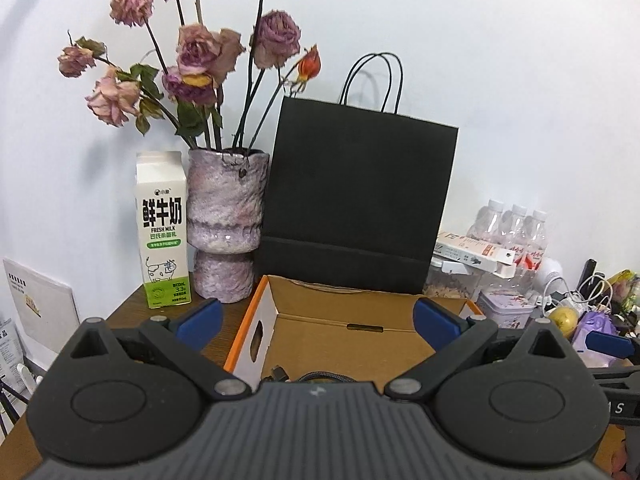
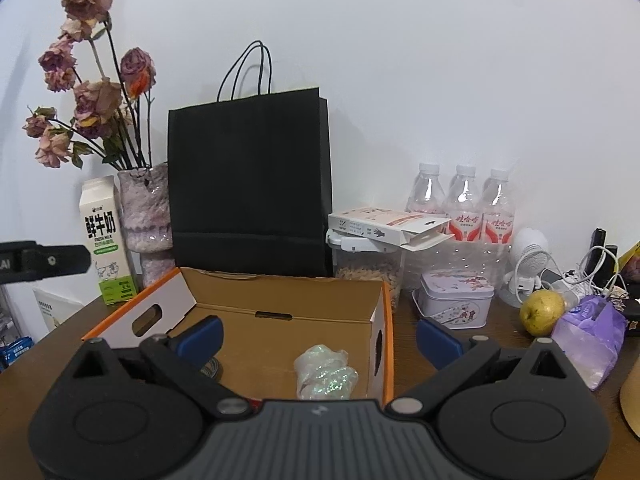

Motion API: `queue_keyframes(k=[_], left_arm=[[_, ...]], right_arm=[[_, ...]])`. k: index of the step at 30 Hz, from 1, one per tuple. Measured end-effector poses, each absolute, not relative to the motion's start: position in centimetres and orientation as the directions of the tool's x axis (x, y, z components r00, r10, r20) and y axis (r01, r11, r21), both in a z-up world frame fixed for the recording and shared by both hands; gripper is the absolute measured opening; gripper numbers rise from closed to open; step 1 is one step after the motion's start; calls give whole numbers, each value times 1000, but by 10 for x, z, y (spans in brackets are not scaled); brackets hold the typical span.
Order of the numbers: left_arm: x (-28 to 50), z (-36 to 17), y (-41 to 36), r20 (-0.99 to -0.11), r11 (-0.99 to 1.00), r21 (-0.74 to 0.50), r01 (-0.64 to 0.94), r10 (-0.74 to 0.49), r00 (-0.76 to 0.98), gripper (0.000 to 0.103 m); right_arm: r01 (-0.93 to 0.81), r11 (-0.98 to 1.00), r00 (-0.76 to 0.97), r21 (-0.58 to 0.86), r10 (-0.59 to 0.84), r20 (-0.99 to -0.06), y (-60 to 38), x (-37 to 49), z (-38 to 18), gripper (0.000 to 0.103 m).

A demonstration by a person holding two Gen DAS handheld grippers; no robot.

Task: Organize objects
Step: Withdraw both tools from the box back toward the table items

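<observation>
Cardboard box (image 2: pixel 280 320) sits open directly ahead of both tools, holding an iridescent plastic wad (image 2: pixel 326 372) and a dark cable (image 1: pixel 320 377). Left tool (image 1: pixel 318 330) spread wide, empty. Right tool (image 2: pixel 320 338) likewise spread, empty. Loose items crowd the bench (image 2: pixel 420 354) right of it: pear (image 2: pixel 541 312), purple bag (image 2: pixel 590 334), tin (image 2: pixel 454 298). Risk, as I judge: reaching right could roll the pear or snag the white cords (image 2: pixel 596 268).

cardboard box (image 2: pixel 280 300) | open, upright | iridescent wrapped bundle (image 2: pixel 326 372) inside
</observation>
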State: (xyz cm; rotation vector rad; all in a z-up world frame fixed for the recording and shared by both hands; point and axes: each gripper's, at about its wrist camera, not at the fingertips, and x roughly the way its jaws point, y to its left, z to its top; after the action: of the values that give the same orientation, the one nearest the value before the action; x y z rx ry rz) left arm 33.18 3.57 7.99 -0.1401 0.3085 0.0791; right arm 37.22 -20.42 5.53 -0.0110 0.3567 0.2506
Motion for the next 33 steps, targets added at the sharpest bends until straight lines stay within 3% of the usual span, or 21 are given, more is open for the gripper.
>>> queue_keyframes(k=[33], left_arm=[[216, 98, 19, -309, 996, -77, -43, 17, 951, 103]], right_arm=[[-277, 961, 915, -22, 256, -313, -211, 250, 78, 103]])
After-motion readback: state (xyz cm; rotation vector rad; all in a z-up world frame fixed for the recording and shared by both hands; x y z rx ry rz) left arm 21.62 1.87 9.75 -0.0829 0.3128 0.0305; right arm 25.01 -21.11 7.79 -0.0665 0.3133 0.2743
